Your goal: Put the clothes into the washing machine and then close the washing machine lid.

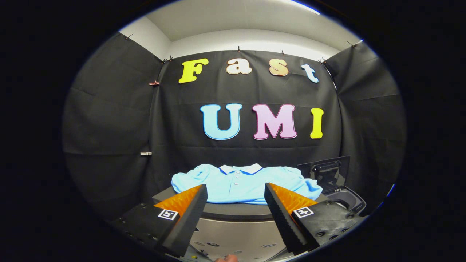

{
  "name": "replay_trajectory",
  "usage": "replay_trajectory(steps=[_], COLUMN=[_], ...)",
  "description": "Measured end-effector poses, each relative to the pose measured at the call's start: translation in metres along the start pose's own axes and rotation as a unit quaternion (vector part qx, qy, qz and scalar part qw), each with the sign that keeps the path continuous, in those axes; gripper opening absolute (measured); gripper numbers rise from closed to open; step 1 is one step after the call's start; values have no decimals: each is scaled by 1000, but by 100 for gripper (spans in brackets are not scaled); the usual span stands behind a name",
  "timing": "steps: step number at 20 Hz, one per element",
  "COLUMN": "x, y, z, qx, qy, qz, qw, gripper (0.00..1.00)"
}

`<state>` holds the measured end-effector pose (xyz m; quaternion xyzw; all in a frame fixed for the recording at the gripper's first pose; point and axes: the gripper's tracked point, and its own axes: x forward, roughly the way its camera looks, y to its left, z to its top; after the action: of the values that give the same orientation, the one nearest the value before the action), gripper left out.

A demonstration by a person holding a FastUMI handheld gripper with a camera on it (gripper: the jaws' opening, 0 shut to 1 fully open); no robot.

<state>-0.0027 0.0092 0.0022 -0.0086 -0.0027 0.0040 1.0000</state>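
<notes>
Tongs (236,196), spread wide and grasping nothing, are hovering short of the light-blue, white-collared polo shirt (242,183) lying flat on the dark surface (233,210) just beyond them; they should be pinching a raised fold.

The gripper (236,186) has two wedge-shaped fingers (184,222) that taper toward the tips. Each finger's inner face has a row of fine ridges running along its length, giving a serrated profile. Each finger's upper face is flat and smooth, and widens toward the base. One square marker, a black pattern on a white field, is fixed at the base of the left finger (168,214) and one at the base of the right finger (303,211). Behind each marker sits a blocky mounting body (327,220). The right body carries several round recessed screws (320,234). The fingers stand apart, with nothing between them.
</notes>
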Motion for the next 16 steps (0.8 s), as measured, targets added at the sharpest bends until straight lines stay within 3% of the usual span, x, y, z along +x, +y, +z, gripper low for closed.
replay_trajectory(steps=[16], x=[5], y=[-2], z=[5], qx=[18], qy=[-1], qz=[-8], qw=[1000], gripper=[98])
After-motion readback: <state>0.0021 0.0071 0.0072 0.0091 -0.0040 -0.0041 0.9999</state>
